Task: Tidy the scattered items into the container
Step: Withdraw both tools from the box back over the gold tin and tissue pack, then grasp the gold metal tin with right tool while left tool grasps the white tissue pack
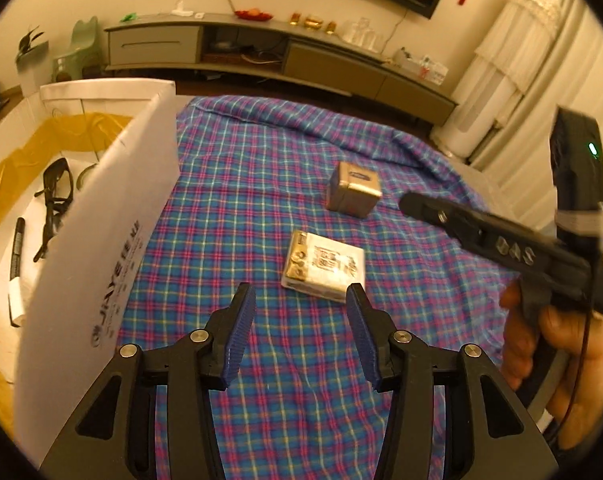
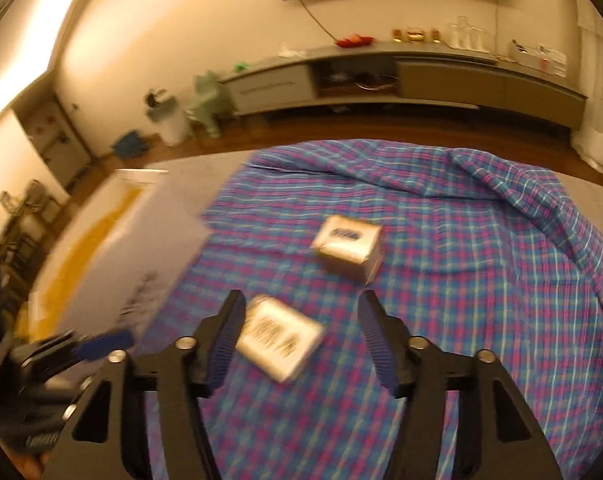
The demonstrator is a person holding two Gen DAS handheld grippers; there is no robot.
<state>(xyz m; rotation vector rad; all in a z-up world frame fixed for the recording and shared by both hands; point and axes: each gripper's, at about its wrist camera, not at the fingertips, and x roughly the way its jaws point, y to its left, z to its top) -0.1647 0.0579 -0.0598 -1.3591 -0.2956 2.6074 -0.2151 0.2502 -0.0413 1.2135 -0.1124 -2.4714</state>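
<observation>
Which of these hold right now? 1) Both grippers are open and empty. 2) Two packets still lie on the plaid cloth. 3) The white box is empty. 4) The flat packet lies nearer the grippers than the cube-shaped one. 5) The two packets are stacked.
1) True: the left gripper and right gripper are open, nothing between their pads.
2) True: a flat packet and a cube packet lie on the cloth.
3) False: the box holds glasses and a marker.
4) True.
5) False: they lie apart.
</observation>
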